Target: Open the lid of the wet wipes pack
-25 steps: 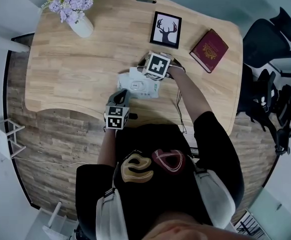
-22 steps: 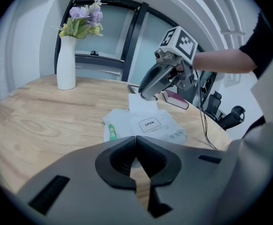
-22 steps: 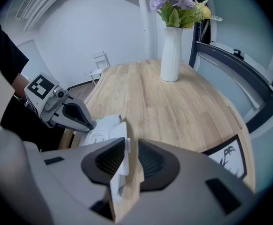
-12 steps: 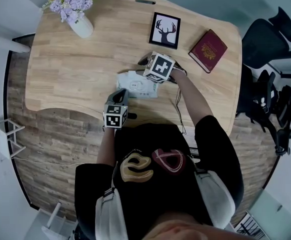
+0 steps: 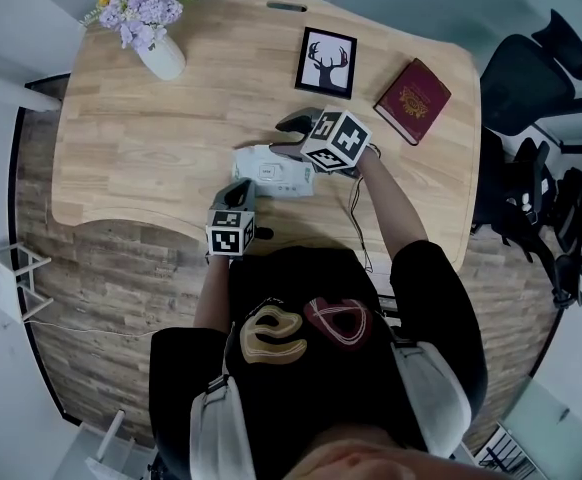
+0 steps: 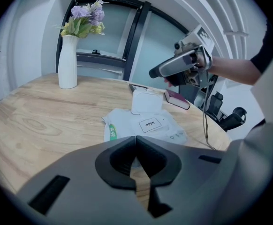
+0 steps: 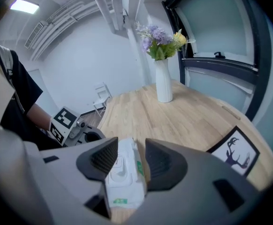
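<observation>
The white wet wipes pack (image 5: 271,172) lies flat mid-table. In the left gripper view its lid (image 6: 146,101) stands flipped up behind an "OPEN" sticker on the pack (image 6: 149,124). My right gripper (image 5: 289,136) hovers above the pack's far right end. Its jaws are opening with nothing between them. In the right gripper view the pack (image 7: 121,172) shows below, through the gap of the right gripper (image 7: 132,146). My left gripper (image 5: 239,190) is shut and empty by the table's near edge, pointing at the pack without touching it.
A white vase of flowers (image 5: 159,50) stands at the table's far left corner. A framed deer picture (image 5: 326,62) and a dark red book (image 5: 412,101) lie beyond the pack. Black office chairs (image 5: 531,78) stand to the right. A thin cable (image 5: 356,218) trails off the near edge.
The right gripper has lifted up off the pack and drifted right, with its jaws spreading apart. The left gripper has stayed where it was.
</observation>
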`<state>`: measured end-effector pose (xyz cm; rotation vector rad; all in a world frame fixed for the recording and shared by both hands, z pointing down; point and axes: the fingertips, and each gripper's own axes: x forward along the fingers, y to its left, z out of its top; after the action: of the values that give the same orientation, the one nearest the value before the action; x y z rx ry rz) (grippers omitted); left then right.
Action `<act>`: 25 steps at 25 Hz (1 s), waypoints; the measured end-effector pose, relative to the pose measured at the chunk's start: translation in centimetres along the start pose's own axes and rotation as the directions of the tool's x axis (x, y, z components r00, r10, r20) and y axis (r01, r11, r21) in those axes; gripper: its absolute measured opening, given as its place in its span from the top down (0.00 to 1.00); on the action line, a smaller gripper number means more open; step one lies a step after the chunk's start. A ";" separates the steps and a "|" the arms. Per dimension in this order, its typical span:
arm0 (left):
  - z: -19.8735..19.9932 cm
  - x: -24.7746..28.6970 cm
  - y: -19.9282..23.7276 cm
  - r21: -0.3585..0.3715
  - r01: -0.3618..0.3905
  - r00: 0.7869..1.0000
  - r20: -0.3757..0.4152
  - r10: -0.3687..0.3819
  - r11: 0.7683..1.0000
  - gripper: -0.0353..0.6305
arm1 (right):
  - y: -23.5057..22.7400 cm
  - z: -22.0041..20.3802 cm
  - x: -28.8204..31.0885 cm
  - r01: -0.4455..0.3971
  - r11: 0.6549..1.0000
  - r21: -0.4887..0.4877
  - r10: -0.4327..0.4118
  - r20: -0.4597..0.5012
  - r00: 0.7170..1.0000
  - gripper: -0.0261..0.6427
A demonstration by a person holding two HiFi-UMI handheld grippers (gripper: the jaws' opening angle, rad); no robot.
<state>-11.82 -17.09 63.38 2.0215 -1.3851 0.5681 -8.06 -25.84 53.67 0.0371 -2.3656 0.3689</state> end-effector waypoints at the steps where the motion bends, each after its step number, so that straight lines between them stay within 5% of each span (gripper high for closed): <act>1: 0.0 0.0 0.1 -0.008 -0.002 1.000 0.003 0.002 1.000 0.92 | 0.1 0.1 -0.4 0.009 1.000 0.006 -0.010 0.022 1.000 0.68; 10: 0.2 -0.1 0.3 -0.087 0.007 1.000 0.030 -0.004 0.996 0.92 | 1.2 -0.1 -4.0 0.136 0.989 0.056 -0.144 0.198 0.970 0.68; 21: 1.6 -1.2 0.8 -0.150 -0.002 0.994 0.111 0.019 0.989 0.92 | 3.3 -2.9 -5.4 0.295 0.950 0.106 -0.312 0.249 0.917 0.67; 25: 1.9 -2.2 1.4 -0.162 -0.020 0.987 0.152 0.045 0.987 0.92 | 3.9 -3.5 -6.1 0.379 0.914 0.143 -0.405 0.297 0.865 0.67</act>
<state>-13.89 -17.27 60.89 1.9501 -1.5072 0.3068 -1.75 -21.64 50.97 0.6562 -2.5791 0.2705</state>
